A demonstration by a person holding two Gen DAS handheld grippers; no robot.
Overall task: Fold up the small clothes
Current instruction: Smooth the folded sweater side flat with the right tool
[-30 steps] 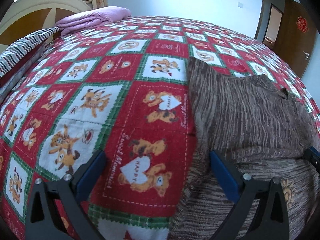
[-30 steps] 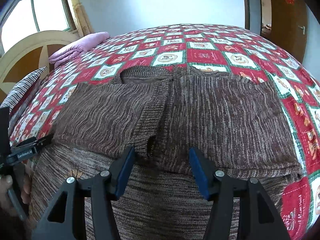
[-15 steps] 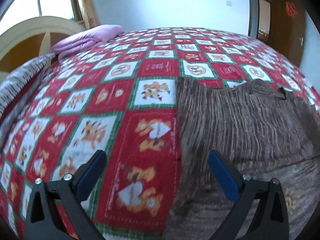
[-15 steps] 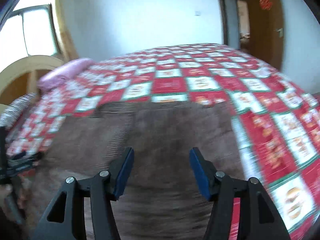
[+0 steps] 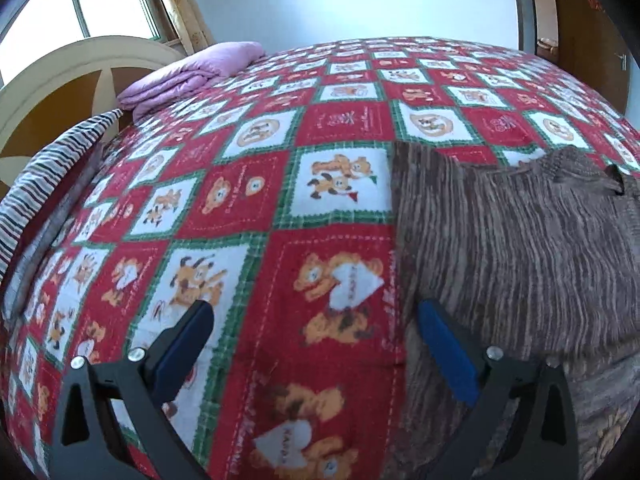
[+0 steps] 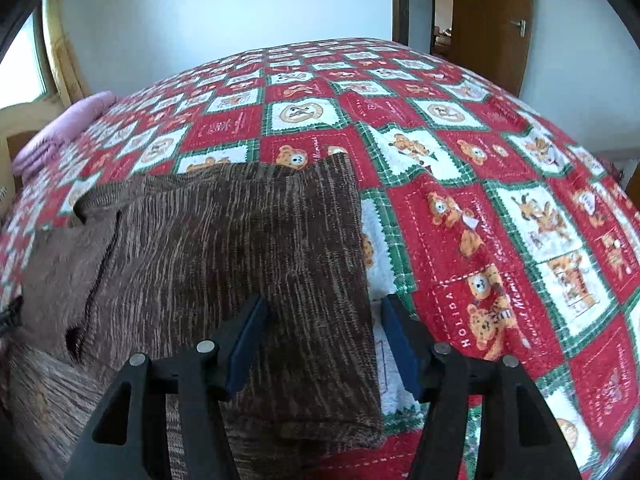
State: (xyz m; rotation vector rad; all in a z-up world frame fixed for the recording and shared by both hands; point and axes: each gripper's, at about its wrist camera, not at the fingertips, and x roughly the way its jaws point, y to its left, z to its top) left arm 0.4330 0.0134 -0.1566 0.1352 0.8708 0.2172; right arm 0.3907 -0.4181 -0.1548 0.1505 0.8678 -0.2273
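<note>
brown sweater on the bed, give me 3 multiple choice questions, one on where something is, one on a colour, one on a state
1. Where does the folded purple blanket lie?
A. on the sweater
B. at the far left of the bed, near the headboard
C. on the floor by the door

2. What colour are the pads of the right gripper?
A. blue
B. yellow
C. white

3. How do the jaws of the left gripper stand?
A. shut on the sweater
B. shut on the bedspread
C. open, holding nothing

Answers:
1 B, it sits by the curved headboard in the left wrist view.
2 A, both pads show blue.
3 C, its jaws stand apart above the red bedspread, at the left edge of the brown sweater.
</note>
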